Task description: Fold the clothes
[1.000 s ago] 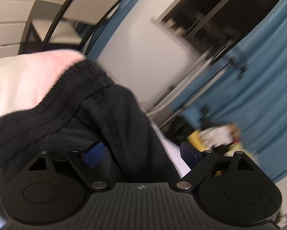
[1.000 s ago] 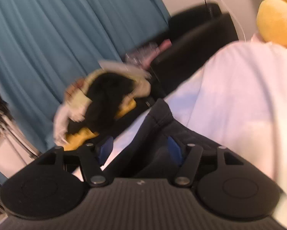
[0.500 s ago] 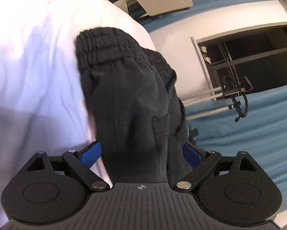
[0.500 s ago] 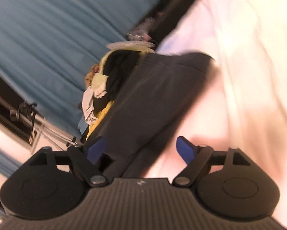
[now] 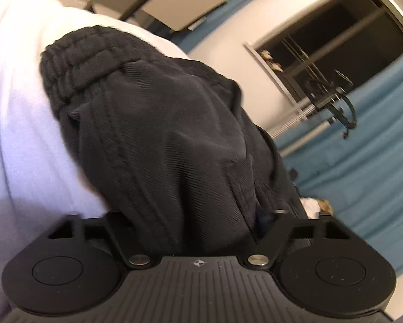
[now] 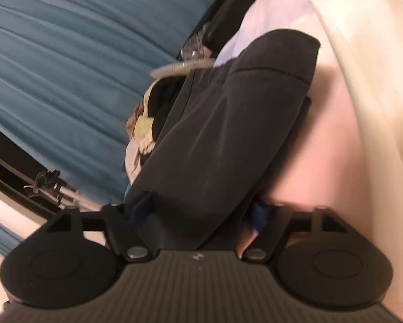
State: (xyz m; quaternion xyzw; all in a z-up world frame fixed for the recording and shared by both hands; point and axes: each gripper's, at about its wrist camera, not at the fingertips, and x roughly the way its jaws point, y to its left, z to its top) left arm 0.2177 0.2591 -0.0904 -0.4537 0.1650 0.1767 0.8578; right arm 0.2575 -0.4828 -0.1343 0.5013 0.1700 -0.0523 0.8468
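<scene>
A pair of black trousers (image 5: 161,134) lies on a white bed sheet (image 5: 18,140). In the left wrist view its ribbed elastic waistband (image 5: 75,62) points away from me and the cloth runs back between the fingers of my left gripper (image 5: 193,215), whose blue pads are hidden under the fabric. In the right wrist view the hemmed leg end (image 6: 276,62) of the trousers (image 6: 223,140) stretches away, and my right gripper (image 6: 201,212) has its blue pads (image 6: 259,214) spread on either side of the cloth.
Blue curtains (image 6: 67,67) and a dark window (image 5: 336,40) stand behind. A heap of mixed clothes (image 6: 145,132) lies beyond the bed edge. A black chair (image 6: 228,8) is at the far end. A pale cupboard (image 5: 174,2) is at the upper left.
Both grippers have tilted down over the bed and pushed forward along the trousers. The cloth now covers the left pads, which showed half a second ago.
</scene>
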